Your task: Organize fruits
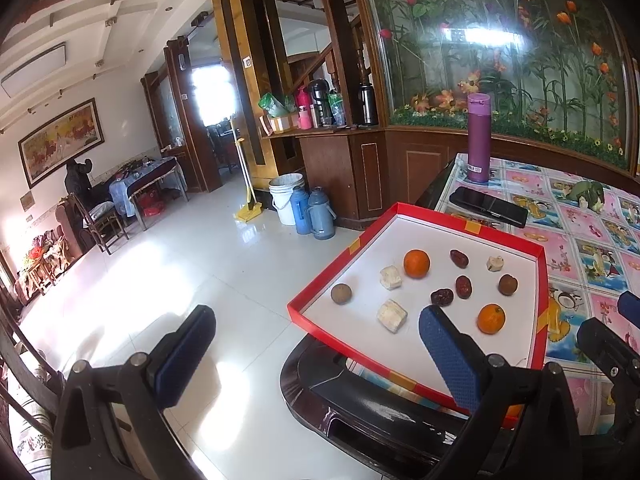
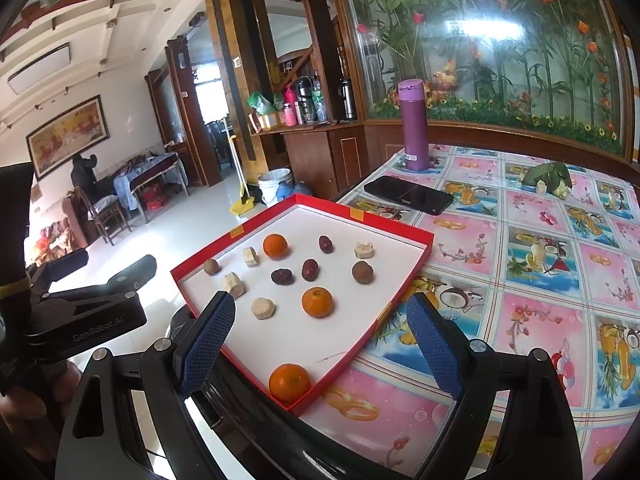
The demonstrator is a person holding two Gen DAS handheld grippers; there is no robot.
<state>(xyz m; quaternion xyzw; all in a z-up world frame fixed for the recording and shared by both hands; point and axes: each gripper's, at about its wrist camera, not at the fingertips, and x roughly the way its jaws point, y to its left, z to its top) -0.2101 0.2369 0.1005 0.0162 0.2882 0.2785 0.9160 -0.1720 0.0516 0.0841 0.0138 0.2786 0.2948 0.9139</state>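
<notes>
A red-rimmed tray (image 2: pixel 416 256) with a white floor lies on the table's left corner; it also shows in the left wrist view (image 1: pixel 538 292). In it lie three oranges (image 2: pixel 317 301), red dates (image 2: pixel 309 269), brown longans (image 2: pixel 362 271) and pale dried chunks (image 2: pixel 263 308). One orange (image 2: pixel 289 382) sits in the tray's near corner. My right gripper (image 2: pixel 320 344) is open and empty above the tray's near end. My left gripper (image 1: pixel 316 344) is open and empty, held at the tray's left edge, partly over the floor.
A purple flask (image 2: pixel 414 126) and a black phone (image 2: pixel 408 194) lie beyond the tray on the patterned tablecloth (image 2: pixel 540 300). A green leafy vegetable (image 2: pixel 550 178) sits at the far right. The table's dark edge (image 1: pixel 360 400) drops to a tiled floor.
</notes>
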